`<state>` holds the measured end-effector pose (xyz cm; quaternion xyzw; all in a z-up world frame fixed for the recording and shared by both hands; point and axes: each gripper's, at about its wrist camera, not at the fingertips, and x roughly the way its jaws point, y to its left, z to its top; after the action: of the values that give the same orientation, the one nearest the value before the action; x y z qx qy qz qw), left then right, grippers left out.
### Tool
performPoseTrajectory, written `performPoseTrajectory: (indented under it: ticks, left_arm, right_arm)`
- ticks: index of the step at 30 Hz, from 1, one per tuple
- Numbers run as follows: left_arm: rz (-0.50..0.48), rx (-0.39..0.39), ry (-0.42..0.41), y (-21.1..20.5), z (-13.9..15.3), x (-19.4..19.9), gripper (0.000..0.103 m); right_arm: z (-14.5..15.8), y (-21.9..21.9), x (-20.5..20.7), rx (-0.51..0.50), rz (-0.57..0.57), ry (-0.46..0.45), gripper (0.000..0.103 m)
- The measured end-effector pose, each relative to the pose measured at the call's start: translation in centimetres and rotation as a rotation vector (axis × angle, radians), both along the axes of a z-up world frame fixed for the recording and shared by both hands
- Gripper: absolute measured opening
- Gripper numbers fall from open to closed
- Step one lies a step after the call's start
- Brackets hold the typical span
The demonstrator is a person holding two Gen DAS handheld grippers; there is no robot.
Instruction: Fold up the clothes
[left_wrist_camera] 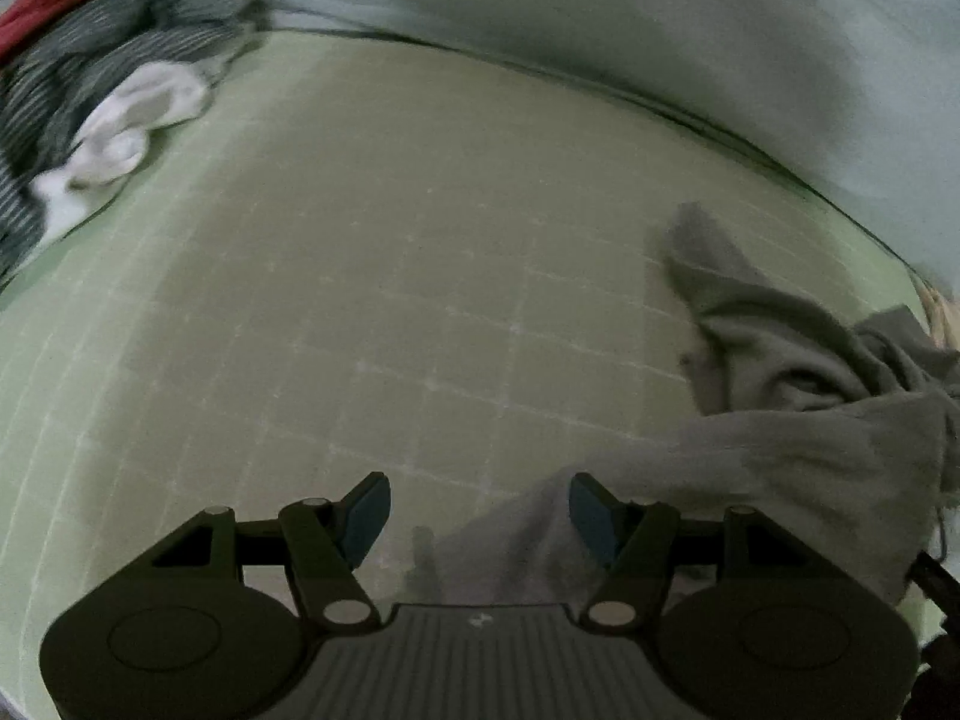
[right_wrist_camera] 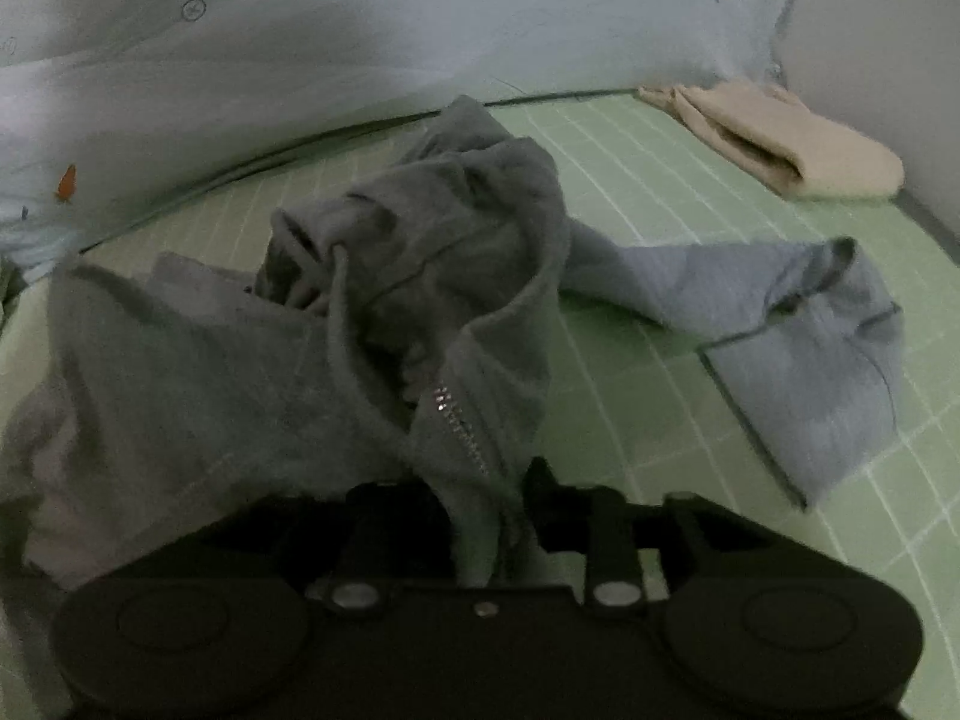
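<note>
Right gripper point(right_wrist_camera: 487, 510): jaws pinching the zipper edge of a crumpled grey zip-up hooded sweatshirt point(right_wrist_camera: 384, 300), centre frame, on the green gridded mat point(right_wrist_camera: 660, 192). Folded beige cloth point(right_wrist_camera: 780, 144): upper right. Left gripper point(left_wrist_camera: 479, 510): jaws spread, holding nothing, sweatshirt hem just beside its right finger. Striped, white and red garment heap point(left_wrist_camera: 90, 72): upper left.

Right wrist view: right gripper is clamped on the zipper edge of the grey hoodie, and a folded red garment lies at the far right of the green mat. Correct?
Not quite. The folded garment at the far right of the green mat is beige, not red; the right wrist view shows it. The right gripper does pinch the grey hoodie at its zipper edge.
</note>
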<state>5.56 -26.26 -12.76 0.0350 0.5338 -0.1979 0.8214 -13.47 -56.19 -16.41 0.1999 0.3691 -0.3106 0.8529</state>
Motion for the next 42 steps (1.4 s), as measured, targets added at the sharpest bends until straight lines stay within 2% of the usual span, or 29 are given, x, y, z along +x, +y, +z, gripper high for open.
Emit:
performPoseTrajectory:
  ticks: [2,3,4,5,6,7,12,18,22,23,24,26,28,31,35,37,40,42]
  left_arm:
    - [-0.019,-0.002,-0.012,-1.0,0.3,0.1,0.067]
    - [-0.026,-0.008,-0.017,-1.4,0.6,0.3,0.067]
    - [-0.029,-0.020,-0.018,-1.8,0.7,0.5,0.067]
    - [-0.033,-0.032,-0.019,-2.1,0.9,0.7,0.067]
    - [-0.037,-0.045,-0.018,-2.5,1.0,1.0,0.067]
    - [-0.041,-0.059,-0.014,-3.0,1.1,1.3,0.067]
    - [-0.062,-0.152,0.047,-5.6,0.6,3.6,0.067]
    - [-0.064,-0.347,0.204,-9.6,-1.2,5.9,0.067]
    - [-0.067,-0.387,0.285,-12.3,-2.9,6.5,0.064]
    - [-0.066,-0.390,0.299,-12.8,-3.3,6.5,0.050]
    - [-0.064,-0.393,0.308,-13.1,-3.5,6.4,0.028]
    - [-0.059,-0.388,0.302,-13.3,-3.6,6.0,0.013]
    - [-0.046,-0.374,0.246,-12.8,-2.8,5.6,0.008]
    - [-0.017,-0.350,0.128,-11.3,-0.3,5.1,0.007]
    - [0.021,-0.336,-0.053,-9.3,4.1,4.1,0.006]
    - [0.028,-0.291,-0.193,-8.2,6.8,3.2,0.006]
    - [0.033,-0.219,-0.416,-6.6,11.0,1.7,0.003]
    - [0.027,-0.237,-0.485,-5.7,13.2,1.1,0.003]
  right_arm:
    - [-0.5,-0.6,-0.5,0.000,-0.031,-0.023,0.054]
    - [-0.7,-1.2,-0.7,0.019,-0.063,-0.035,0.071]
    - [-1.1,-2.0,-1.1,0.050,-0.099,-0.056,0.078]
    - [-1.2,-2.3,-1.4,0.048,-0.088,-0.078,0.079]
    - [-1.3,-2.2,-1.1,0.019,-0.053,-0.065,0.083]
    - [-1.5,-2.2,-1.0,-0.006,-0.046,-0.053,0.093]
    - [-2.2,-2.7,-0.7,-0.015,-0.072,-0.067,0.103]
    - [-2.4,-3.4,-0.3,-0.041,-0.045,-0.094,0.103]
    - [-2.4,-3.8,0.2,-0.051,-0.035,-0.103,0.103]
    - [-2.3,-3.7,0.2,-0.052,-0.032,-0.104,0.103]
    - [-2.3,-3.8,0.3,-0.052,-0.029,-0.105,0.103]
    - [-2.3,-3.9,0.4,-0.052,-0.026,-0.106,0.103]
    - [-2.2,-3.9,0.4,-0.049,-0.024,-0.104,0.103]
    - [-1.8,-3.9,0.6,-0.029,-0.027,-0.089,0.103]
    - [-0.5,-4.2,1.5,0.082,0.005,-0.090,0.103]
    - [0.8,-4.1,2.0,0.140,0.028,-0.149,0.103]
    - [3.2,-2.9,2.7,0.125,0.089,-0.230,0.103]
    - [4.4,-2.1,3.0,0.100,0.126,-0.265,0.103]
